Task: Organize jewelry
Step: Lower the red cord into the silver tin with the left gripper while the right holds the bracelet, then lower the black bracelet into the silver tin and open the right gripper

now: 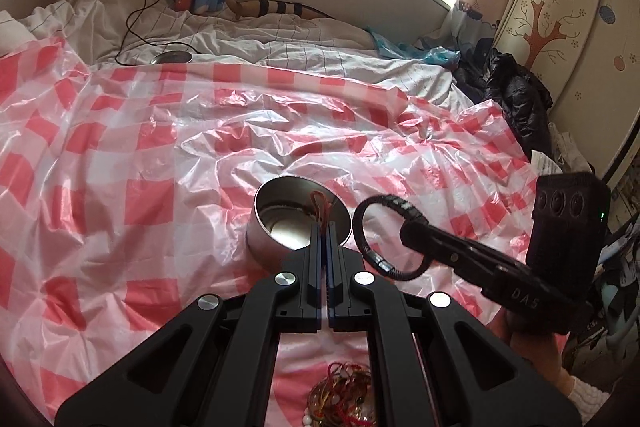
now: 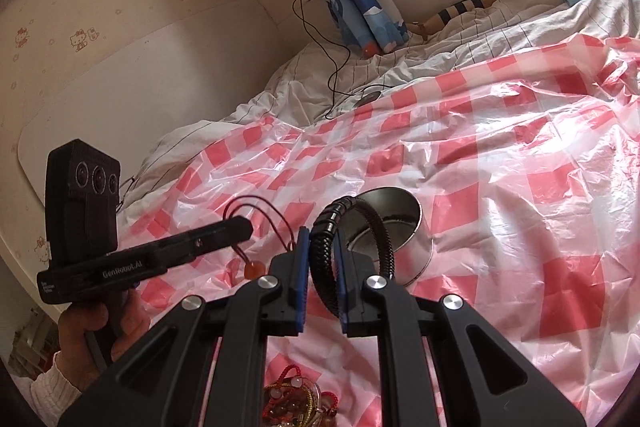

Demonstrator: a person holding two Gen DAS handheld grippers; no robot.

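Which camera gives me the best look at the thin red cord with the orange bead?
The right wrist view: the thin red cord with the orange bead hangs whole from the left gripper. The left wrist view shows only a loop of it above the round silver tin.

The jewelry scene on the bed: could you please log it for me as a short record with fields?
surface: pink checked plastic sheet spread over a bed
container: open round metal tin
left hand-held gripper: shut on red cord bracelet, amber bead hanging
right hand-held gripper: shut on black braided bracelet, beside the tin
remaining jewelry: tangled pile of jewelry near the camera
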